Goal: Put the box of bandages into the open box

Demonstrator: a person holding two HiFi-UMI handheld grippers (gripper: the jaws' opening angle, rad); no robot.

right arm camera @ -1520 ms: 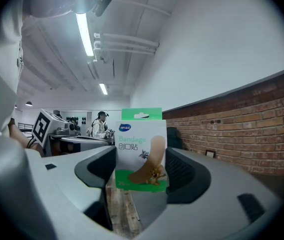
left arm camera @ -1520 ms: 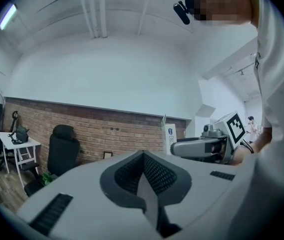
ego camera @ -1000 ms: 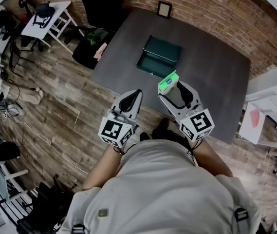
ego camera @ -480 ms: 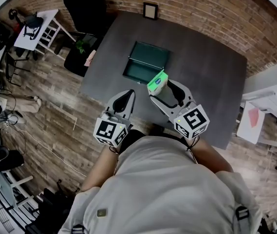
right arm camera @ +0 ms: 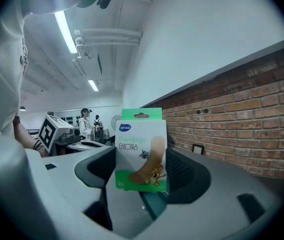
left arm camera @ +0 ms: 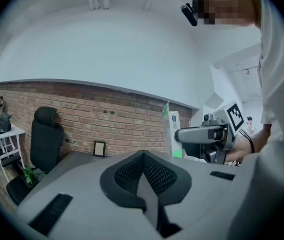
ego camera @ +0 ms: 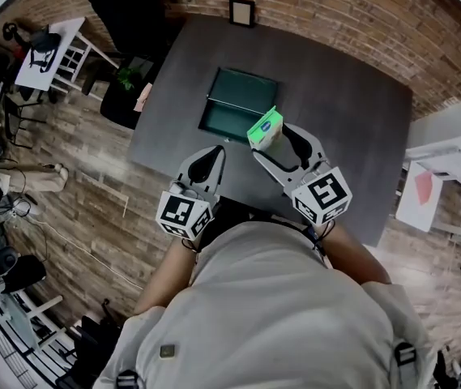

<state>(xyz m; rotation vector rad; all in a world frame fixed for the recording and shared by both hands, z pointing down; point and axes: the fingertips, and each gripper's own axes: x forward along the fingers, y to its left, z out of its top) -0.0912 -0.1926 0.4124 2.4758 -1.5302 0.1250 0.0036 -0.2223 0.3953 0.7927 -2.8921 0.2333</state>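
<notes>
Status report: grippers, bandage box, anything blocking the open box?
Right gripper shut on bandage box, near the open box, not yet in. Left gripper shut, empty. Nothing visible blocking the way.

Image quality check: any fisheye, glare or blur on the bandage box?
Head view: strong fisheye, brick wall bows, box of bandages sharp. Right gripper view: box print legible, ceiling strip light blown out. Left gripper view: dark vignetted corners.

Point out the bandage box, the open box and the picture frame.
bandage box (ego camera: 265, 128), head view, green top face.
open box (ego camera: 226, 120), head view, bare inside.
picture frame (ego camera: 241, 11), head view, its middle.
</notes>
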